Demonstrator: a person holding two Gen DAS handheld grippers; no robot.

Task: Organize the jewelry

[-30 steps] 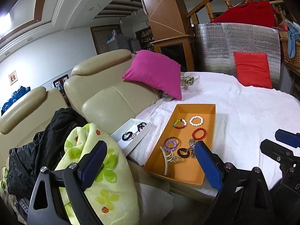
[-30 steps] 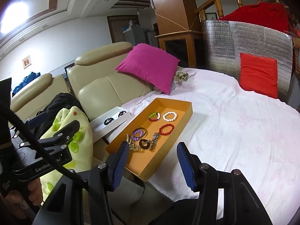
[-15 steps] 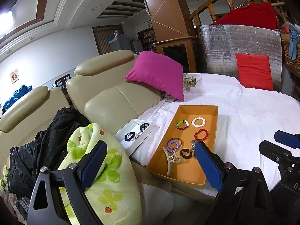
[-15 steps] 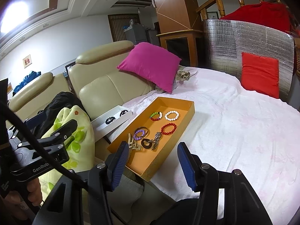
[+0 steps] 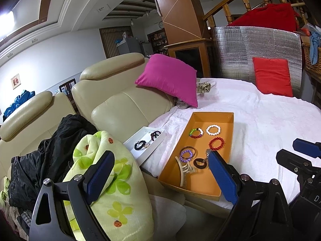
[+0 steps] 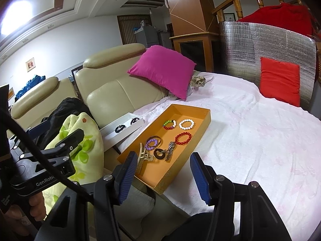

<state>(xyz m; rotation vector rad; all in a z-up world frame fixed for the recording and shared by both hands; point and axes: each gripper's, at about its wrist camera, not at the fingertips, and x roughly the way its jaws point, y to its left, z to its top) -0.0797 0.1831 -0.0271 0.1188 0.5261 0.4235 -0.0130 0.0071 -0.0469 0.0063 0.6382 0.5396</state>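
Left wrist view: both grippers idle short of the trays, nothing picked

Left gripper (image 5: 160,172) spread wide, empty, hanging over the sofa edge near the front of the orange tray (image 5: 200,182). Right gripper (image 6: 162,170) parted about halfway, nothing between its pads, poised just short of the tray's near corner. Neither touches any jewelry.

Step, as I judge it: pre-grasp, first pick not yet made. Sorting looks barely begun, since most pieces are in the orange tray.

Orange tray sits on the white bedspread (image 6: 250,140). Inside:
- multicolour bead bracelet (image 5: 196,132) and white bead bracelet (image 5: 213,130) at the far end
- red bead bracelet (image 5: 216,143) mid-tray
- purple bead bracelet (image 5: 186,154) overlapping a thin bangle
- dark ring (image 5: 199,163) touching a metal watch band (image 6: 170,150)
- beige hair claw (image 5: 183,170) nearest the grippers

White box (image 5: 144,143) beside the tray, at the sofa edge, holds a black bead bracelet (image 5: 140,145) and a dark red ring piece (image 5: 154,135).

Next move probably calls for reaching down into the tray and closing on one piece. The hair claw or dark ring is closest; the ring and watch band touch, so they need separating.
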